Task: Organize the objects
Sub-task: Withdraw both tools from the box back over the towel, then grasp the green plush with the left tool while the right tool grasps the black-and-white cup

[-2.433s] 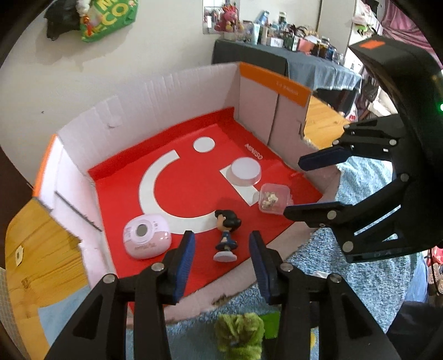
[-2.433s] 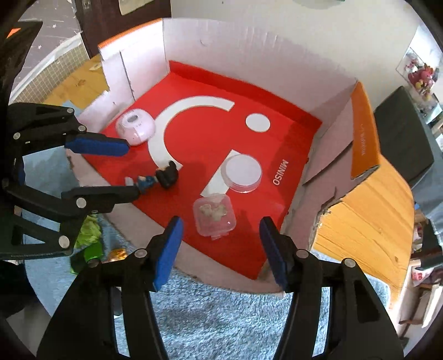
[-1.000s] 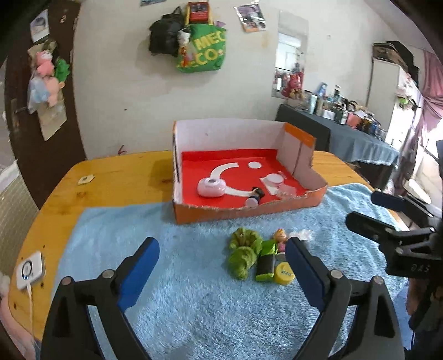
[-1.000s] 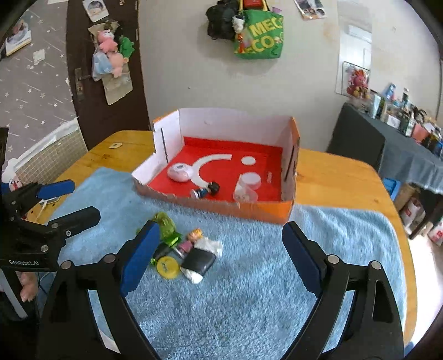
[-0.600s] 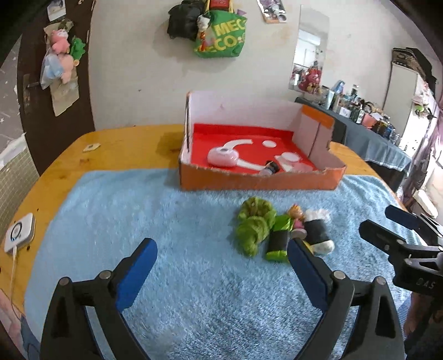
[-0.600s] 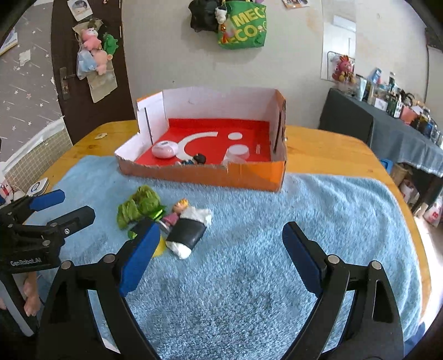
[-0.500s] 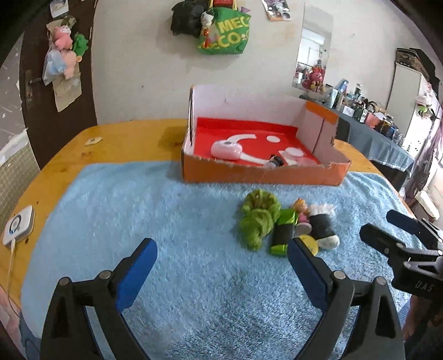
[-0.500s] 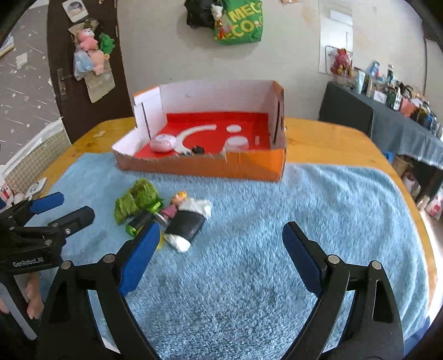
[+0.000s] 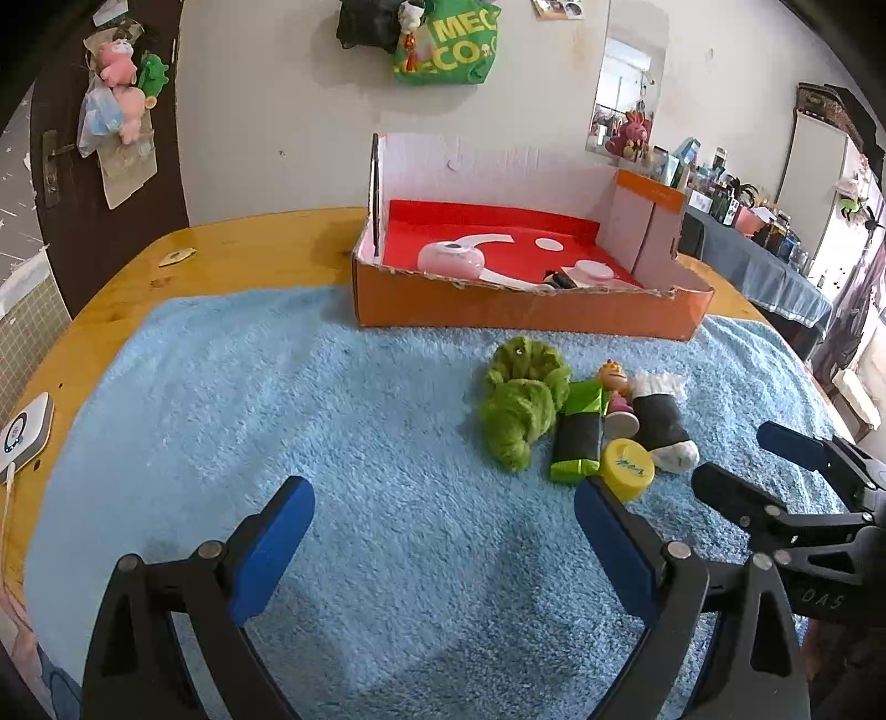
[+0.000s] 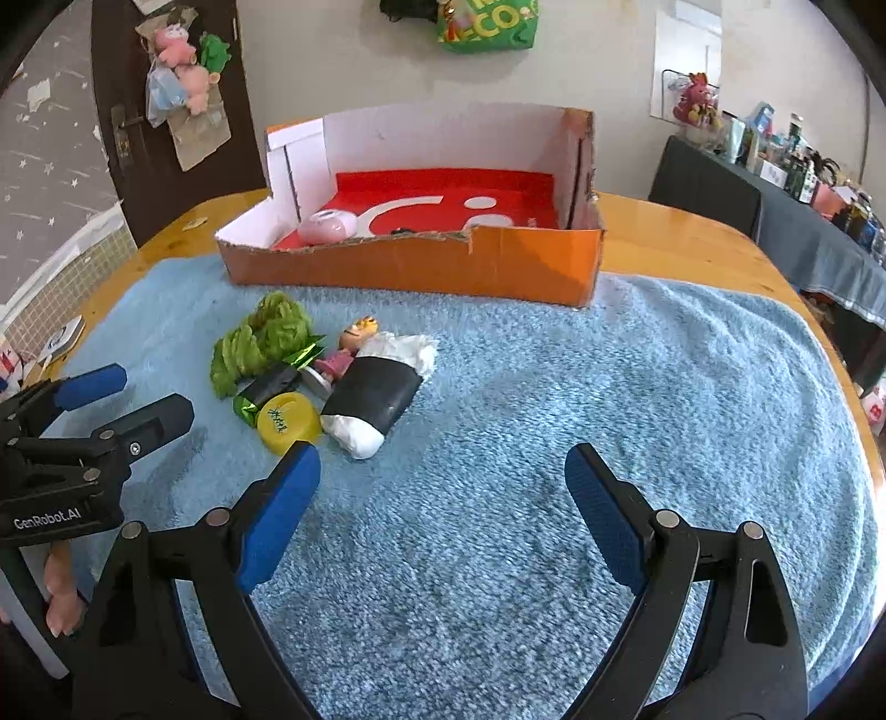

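Left gripper: spread wide, holding nothing, above the blue towel.
Right gripper: spread wide, holding nothing.
Toy pile: on towel, near side of the orange box.

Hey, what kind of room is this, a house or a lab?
Most likely a lived-in home. A green tote bag and plush toys hang on the wall and door, a cluttered side table stands behind, and a wooden table carries a blue towel.
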### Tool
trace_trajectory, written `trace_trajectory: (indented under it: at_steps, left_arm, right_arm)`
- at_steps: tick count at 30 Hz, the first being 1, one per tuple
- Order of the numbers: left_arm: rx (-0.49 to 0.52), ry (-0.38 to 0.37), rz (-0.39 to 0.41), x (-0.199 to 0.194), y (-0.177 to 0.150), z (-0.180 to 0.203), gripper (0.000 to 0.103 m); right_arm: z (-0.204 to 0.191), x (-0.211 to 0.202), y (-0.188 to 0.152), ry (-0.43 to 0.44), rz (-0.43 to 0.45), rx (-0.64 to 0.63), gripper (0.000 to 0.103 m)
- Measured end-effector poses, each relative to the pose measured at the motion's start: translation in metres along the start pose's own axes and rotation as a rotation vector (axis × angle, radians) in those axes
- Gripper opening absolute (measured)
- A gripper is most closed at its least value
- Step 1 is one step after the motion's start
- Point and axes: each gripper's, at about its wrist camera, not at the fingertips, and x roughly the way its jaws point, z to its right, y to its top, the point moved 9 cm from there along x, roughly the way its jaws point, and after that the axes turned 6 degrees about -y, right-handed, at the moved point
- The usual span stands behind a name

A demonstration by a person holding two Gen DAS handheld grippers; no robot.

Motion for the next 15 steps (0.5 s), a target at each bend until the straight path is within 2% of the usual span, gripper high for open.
trace_trajectory:
  at_steps: [9,15]
  left_arm:
    - [-0.002,-0.007,-0.034,0.009,0.001,-0.007,0.097]
    - [0.017,-0.014,-0.053,0.014,0.004,-0.008,0.097]
  right_arm:
    - [-0.004,0.021,0.003,-0.04,-0.058,-0.059,0.091]
    - [0.016,0.022,0.004,-0.071,-0.064,-0.031,0.091]
